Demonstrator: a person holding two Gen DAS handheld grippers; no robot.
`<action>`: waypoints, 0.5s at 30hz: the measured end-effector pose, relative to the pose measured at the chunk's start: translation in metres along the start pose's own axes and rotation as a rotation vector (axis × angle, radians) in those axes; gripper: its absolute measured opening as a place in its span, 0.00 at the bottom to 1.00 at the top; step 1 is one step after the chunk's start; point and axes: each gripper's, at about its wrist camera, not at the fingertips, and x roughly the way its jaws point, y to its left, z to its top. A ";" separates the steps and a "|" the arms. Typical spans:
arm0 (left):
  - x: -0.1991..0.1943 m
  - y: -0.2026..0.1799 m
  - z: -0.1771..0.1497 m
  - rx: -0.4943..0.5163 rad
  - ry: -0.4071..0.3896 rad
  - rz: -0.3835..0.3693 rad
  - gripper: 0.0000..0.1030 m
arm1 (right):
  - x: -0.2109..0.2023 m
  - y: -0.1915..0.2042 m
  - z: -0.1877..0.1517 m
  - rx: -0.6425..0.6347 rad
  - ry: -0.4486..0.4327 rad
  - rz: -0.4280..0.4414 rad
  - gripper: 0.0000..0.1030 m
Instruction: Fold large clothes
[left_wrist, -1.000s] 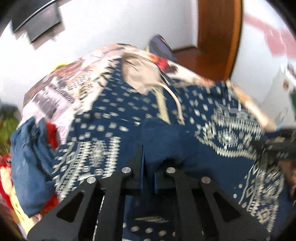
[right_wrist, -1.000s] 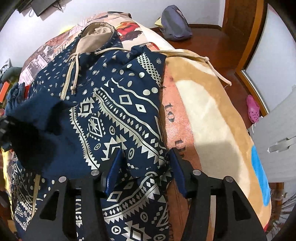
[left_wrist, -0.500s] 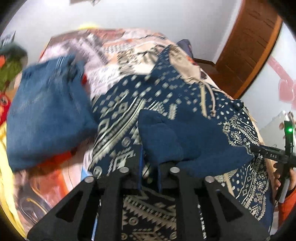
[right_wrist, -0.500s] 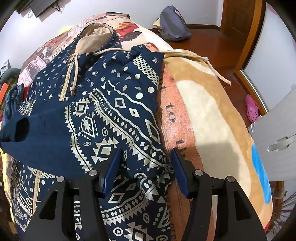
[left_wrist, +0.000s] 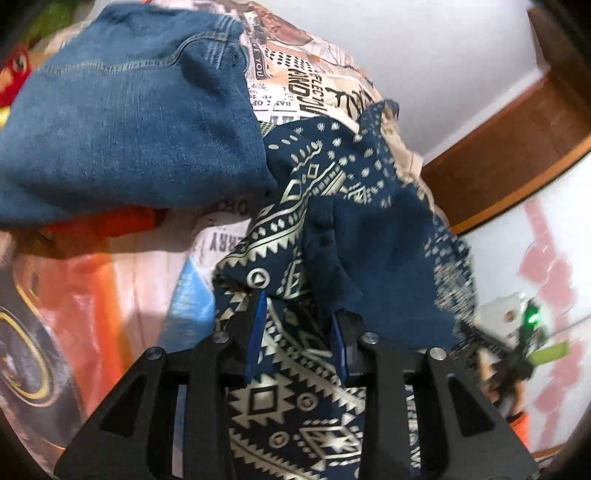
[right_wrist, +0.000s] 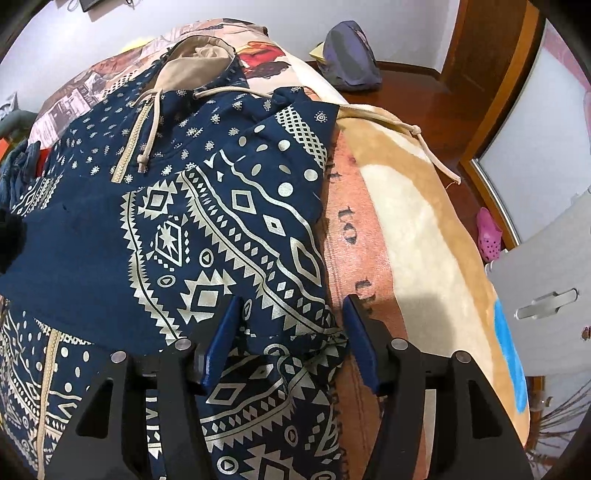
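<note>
Left gripper just opening off the plain navy sleeve laid across the patterned hoodie on the bed, jaws now apart; right gripper half-open over the hem, gripping nothing; probably sleeve fold done, body fold next

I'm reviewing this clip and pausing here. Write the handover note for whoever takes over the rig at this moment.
Left gripper: jaws have just been opening, hoodie fabric between them, no longer pinched.
Right gripper: open, astride the hoodie's edge, gripping nothing.
Hoodie: flat on the bed, hood up top, both sleeves folded across the chest.
Jeans: piled beside it, unfolded.
Done: sleeves in.
Left: probably fold the body up, then do the jeans.
</note>
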 end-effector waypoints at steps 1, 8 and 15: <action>-0.001 -0.004 -0.001 0.030 -0.004 0.030 0.31 | 0.000 0.001 0.000 0.001 0.001 -0.002 0.53; -0.015 -0.027 -0.013 0.247 -0.083 0.286 0.31 | 0.000 0.002 -0.001 0.008 0.003 -0.009 0.53; -0.033 -0.034 -0.010 0.342 -0.106 0.367 0.33 | -0.002 0.000 0.006 0.017 0.040 0.005 0.53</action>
